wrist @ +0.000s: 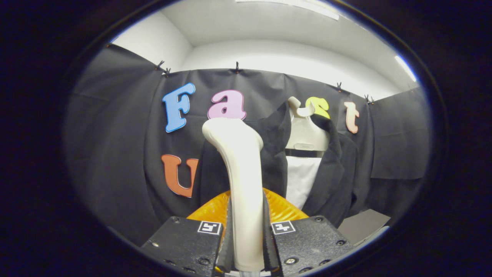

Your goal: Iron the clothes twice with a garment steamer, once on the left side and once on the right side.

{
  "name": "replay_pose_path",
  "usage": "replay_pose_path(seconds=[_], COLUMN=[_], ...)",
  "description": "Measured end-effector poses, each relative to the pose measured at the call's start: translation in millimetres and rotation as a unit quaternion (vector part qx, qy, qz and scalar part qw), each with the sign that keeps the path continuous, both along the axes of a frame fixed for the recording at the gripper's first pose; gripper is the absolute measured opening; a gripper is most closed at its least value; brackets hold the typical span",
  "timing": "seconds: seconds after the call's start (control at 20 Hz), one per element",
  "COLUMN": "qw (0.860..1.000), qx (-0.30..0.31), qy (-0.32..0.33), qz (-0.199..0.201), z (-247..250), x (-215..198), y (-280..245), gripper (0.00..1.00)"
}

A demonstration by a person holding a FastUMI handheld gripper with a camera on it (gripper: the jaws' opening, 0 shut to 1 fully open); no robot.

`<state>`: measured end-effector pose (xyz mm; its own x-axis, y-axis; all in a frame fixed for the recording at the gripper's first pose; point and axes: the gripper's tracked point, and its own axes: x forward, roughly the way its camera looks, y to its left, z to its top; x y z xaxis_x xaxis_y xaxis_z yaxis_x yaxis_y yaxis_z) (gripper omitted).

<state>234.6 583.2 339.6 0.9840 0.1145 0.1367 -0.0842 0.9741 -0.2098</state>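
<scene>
- Gripper (246, 231) points forward and level, both fingers (228, 231) clamped tight on the garment steamer's cream handle (244, 184), one each side.

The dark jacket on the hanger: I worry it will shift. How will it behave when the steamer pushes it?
The dark jacket hangs open in loose folds, so it is probably floppy and will yield. The gripper is shut on the steamer, whose smooth handle may slip.

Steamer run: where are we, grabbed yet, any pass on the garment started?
Done: the tool is shut on the cream plastic steamer handle, both fingers pressing its sides, with the orange steamer body just beyond. In hand: steamer held upright in front of the black jacket on the white hanger. Left: both passes, left side and right; I cannot tell whether the head touches the fabric.
</scene>
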Motion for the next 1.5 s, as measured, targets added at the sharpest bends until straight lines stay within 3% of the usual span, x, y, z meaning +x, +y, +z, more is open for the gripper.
replay_pose_path(seconds=[0.3, 0.45, 1.5], qw=[0.998, 0.999, 0.995], qx=[-0.006, -0.01, -0.067], qy=[-0.045, -0.011, 0.04], qz=[-0.043, -0.036, -0.055], z=[12, -6, -106], x=[-13, -2, -14], y=[-22, -24, -48], gripper=[0.34, 0.34, 0.34])
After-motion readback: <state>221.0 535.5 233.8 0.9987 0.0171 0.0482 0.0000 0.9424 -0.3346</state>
